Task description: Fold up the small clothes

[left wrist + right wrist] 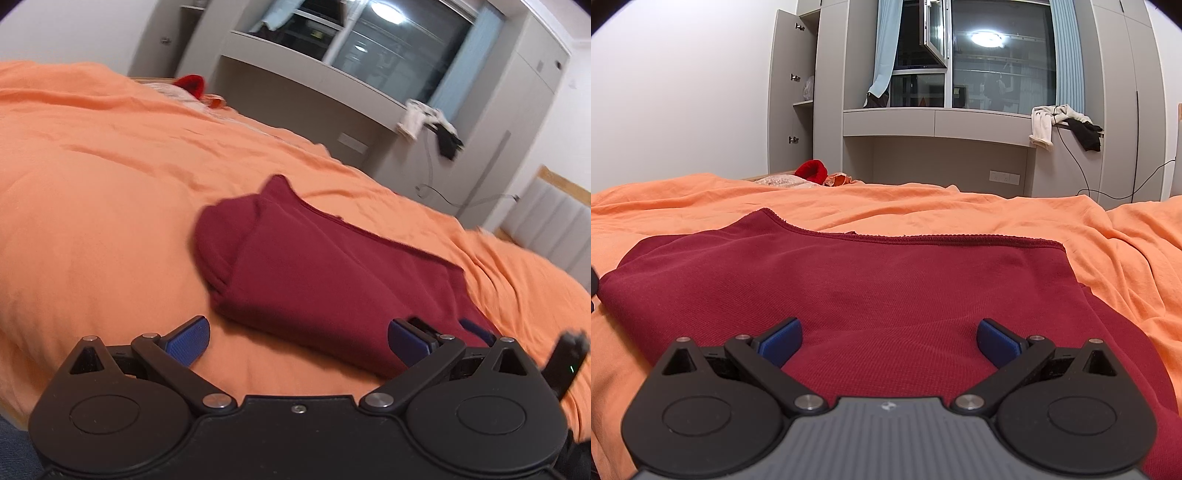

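The right claw [889,341] is spread wide with nothing between its blue fingers [781,341], poised low over the near part of the dark red garment [871,291]. The left claw [298,341] is likewise wide open and empty, sitting at the garment's [314,280] near left edge, one blue finger [188,341] over bare bedding and the other over the red cloth. The garment lies folded flat on the orange bed cover [960,210], its ribbed hem along the far side and a rounded fold at its left end. In the left wrist view the right claw's black body [567,363] shows at the right edge, near the garment. At the far side of the bed rests a bright red item [811,171]. Beyond the bed a grey built-in desk [938,123] runs under a dark window [1001,59], and white and black clothes [1063,125] hang over its right end
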`<state>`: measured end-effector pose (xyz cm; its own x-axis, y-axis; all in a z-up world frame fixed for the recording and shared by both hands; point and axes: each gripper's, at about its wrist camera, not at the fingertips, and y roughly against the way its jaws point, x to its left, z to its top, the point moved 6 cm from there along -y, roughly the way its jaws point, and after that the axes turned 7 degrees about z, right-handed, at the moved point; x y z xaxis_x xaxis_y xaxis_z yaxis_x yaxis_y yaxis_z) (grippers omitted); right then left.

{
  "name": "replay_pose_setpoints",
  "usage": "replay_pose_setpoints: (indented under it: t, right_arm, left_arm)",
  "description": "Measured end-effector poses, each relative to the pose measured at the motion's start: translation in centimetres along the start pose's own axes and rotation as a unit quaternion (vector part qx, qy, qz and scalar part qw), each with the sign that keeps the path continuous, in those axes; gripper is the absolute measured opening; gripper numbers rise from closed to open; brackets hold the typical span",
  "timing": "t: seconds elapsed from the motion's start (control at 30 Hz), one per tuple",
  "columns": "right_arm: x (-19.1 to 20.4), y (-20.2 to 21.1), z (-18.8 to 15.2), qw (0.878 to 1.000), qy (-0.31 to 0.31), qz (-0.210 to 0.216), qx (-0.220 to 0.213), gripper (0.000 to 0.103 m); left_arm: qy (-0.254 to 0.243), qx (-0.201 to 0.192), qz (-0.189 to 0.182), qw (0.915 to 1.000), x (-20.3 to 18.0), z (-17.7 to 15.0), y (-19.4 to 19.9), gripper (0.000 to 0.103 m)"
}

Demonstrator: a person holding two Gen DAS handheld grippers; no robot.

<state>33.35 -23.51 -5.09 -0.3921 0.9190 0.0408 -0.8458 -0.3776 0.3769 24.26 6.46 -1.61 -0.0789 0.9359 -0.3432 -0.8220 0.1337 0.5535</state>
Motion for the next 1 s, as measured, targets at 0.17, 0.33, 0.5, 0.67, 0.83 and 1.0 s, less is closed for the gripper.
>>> replay_pose_setpoints:
  t: [0.17, 0.33, 0.5, 0.67, 0.83, 1.0]
  right_arm:
    - [-0.1, -0.1, 0.2, 1.0, 0.0, 0.0, -0.001, 0.103]
    - [-0.5, 0.4, 0.7, 1.0, 0.002, 0.005, 0.003, 0.103]
    - [-1.3, 1.5, 1.1, 1.0, -0.008, -0.011, -0.002, 0.103]
    - [-1.8, 2.5, 1.3, 0.999, 0.007, -0.041, -0.021, 0.103]
    - [-1.7, 2.0, 0.4, 0.999, 0.008, -0.039, -0.02, 0.103]
    - [-1.5, 1.7, 0.1, 0.999, 0.015, -0.043, -0.026, 0.103]
  left_arm:
    - [0.015, 0.02, -0.016, 0.9996, -0.3, -0.2, -1.3, 0.102]
    - [0.028, 0.048, -0.013, 0.9984, -0.7, 0.4, -2.9, 0.102]
    - [0.034, 0.074, -0.005, 0.9967, -2.2, 1.4, -5.8, 0.102]
    - [0.028, 0.073, 0.021, 0.9967, -3.4, 2.7, -8.5, 0.102]
    - [0.009, 0.037, 0.032, 0.9988, -3.3, 2.0, -8.9, 0.102]
    - [-0.021, 0.02, 0.035, 0.999, -3.3, 1.4, -8.2, 0.102]
